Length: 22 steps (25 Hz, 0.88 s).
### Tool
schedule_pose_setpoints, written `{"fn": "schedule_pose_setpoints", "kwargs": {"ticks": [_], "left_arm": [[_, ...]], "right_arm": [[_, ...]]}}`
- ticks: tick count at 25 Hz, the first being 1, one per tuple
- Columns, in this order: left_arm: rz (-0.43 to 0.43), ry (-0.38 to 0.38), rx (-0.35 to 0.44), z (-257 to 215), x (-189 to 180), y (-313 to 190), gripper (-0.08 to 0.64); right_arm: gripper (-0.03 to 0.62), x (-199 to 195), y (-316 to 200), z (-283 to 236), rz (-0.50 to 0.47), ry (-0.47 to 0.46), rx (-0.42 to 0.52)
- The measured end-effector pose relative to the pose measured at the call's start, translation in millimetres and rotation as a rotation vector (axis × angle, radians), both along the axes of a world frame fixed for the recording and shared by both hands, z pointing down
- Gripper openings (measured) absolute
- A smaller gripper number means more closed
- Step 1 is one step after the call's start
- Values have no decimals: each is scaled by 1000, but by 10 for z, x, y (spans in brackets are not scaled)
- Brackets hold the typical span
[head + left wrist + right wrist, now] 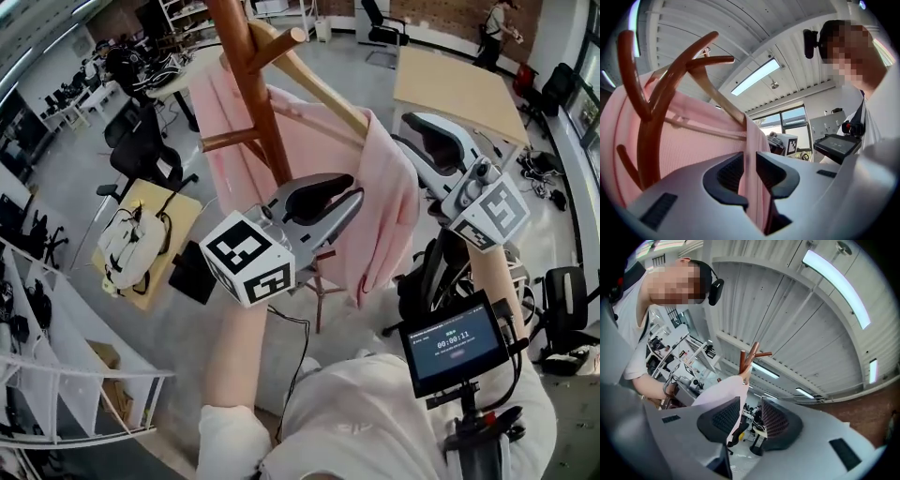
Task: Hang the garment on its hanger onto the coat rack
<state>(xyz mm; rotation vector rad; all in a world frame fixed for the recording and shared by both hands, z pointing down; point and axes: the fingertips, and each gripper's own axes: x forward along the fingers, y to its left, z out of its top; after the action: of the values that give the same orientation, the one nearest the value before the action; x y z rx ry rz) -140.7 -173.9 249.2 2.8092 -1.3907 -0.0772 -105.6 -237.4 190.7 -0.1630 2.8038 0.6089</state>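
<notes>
Head view: the rack (253, 84) stands up at 12 o'clock. The pink garment (384, 206) is on its wooden hanger (319, 89), and the hanger runs from the rack's pegs down toward 2 o'clock. The cloth drapes off it on both sides of the pole.

The left gripper (359, 192) sits about dead centre, pointing toward 2 o'clock. It's got its jaws pinched on a fold of the garment's edge. In the left gripper view you can see the pink cloth (693, 150) squeezed right between the pads, with the rack (656, 117) at 9 o'clock.

The right gripper (412, 131) is over at 2 o'clock with its jaws spread. In the right gripper view there's background showing through the gap. The garment's edge (722, 392) is just beside the left jaw, but I can't tell if it's touching.
</notes>
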Motion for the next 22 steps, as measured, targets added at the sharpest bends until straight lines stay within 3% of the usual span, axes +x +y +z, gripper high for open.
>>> {"fn": "schedule_pose_setpoints", "kwargs": {"ticks": [4,8,13,17,22], "left_arm": [[-10,68,-10,185,-50,-78,89],[-52,80,23,299,-116,-77,89],[-103,23,99,353,-122,29,89],[-91,-12,107,456,-22,80,88],[-59,97,50,588,-70,111,89]], "right_arm": [[130,289,-102,192,86,-2,-59],[130,549,-107,366,163,-14,-122],[130,732,21,615,255,2,-174],[130,827,126,793,322,21,-201],[130,949,254,931,417,13,-235]]}}
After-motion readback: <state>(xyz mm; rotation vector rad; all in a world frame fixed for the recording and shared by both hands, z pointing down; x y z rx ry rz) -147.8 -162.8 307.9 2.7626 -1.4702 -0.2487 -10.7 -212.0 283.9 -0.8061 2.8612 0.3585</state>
